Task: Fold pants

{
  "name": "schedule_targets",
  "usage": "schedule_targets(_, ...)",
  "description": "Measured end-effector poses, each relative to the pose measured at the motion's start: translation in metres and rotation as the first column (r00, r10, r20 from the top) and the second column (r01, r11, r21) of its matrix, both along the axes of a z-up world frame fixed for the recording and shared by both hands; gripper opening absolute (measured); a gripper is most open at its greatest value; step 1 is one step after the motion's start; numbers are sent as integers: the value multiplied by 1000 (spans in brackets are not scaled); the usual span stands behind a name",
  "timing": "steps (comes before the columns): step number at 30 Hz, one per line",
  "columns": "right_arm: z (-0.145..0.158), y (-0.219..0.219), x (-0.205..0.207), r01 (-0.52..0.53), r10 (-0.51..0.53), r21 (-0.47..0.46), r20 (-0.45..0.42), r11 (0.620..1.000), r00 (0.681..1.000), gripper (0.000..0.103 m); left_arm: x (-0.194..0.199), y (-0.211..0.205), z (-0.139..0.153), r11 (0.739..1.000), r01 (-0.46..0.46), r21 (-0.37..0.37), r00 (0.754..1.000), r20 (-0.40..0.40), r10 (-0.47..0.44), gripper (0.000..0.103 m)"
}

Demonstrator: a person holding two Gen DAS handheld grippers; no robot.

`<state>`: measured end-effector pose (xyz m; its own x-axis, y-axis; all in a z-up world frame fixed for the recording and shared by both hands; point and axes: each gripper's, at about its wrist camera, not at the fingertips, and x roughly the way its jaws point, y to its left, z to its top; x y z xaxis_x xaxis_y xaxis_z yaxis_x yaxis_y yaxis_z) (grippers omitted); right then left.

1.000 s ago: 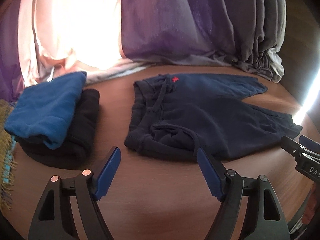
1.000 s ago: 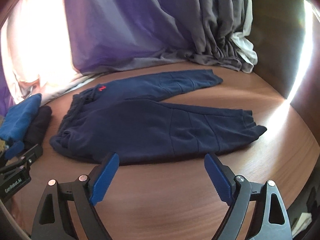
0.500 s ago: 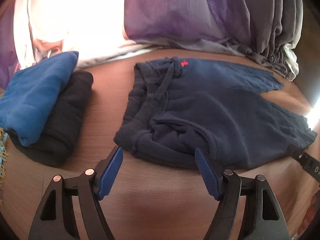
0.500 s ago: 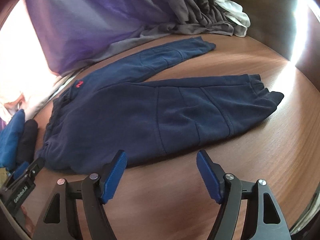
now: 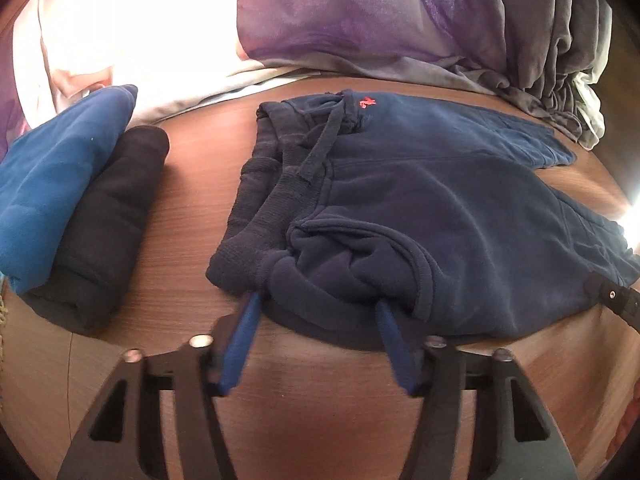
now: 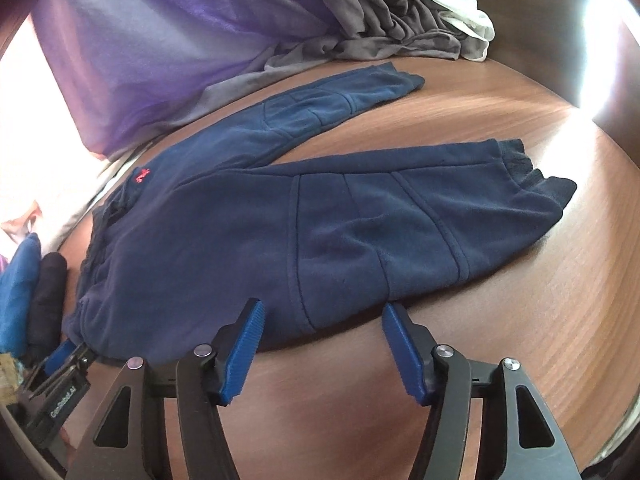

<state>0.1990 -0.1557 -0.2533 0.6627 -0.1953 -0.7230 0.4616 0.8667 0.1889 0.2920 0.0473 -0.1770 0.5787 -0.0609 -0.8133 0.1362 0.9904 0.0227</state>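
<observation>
Lying mid-frame on the bench (image 5: 184,240), the pants (image 5: 420,208) are straddled by both spread grippers: left gripper (image 5: 316,312), right gripper (image 6: 322,316).

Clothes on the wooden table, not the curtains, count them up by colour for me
Navy blue fleece pants, spread flat: 1
Bright blue folded fleece garment: 1
Black folded garment beside and partly under it: 1
Total: 3

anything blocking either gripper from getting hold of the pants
Nothing visible does. The left gripper is open with its fingertips already at the waistband edge of the navy pants. The right gripper is open at the near leg's edge, only bare table beside it.
</observation>
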Motion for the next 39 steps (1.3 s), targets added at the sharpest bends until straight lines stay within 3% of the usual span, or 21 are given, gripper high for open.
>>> schedule_targets(3, 0, -3, 4, 6, -6, 6, 1, 1000, 1000, 53, -1, 1, 0, 1000, -1, -24, 1000, 0, 1, 27)
schedule_targets(13, 11, -4, 4, -29, 30, -53, 21, 998, 999, 8, -7, 8, 15, 997, -12, -78, 1000, 25, 14, 18)
schedule_targets(28, 82, 3, -31, -87, 97, -63, 171, 994, 980, 5, -39, 15, 74, 987, -61, -151, 994, 85, 74, 14)
schedule_targets(33, 104, -5, -33, -111, 121, -62, 183, 992, 976, 5, -47, 9, 87, 983, -90, -160, 990, 92, 106, 14)
schedule_targets(39, 121, -16, -16, -172, 178, -54, 164, 984, 970, 5, -29, -1, 99, 982, -121, -145, 984, 114, 138, 14)
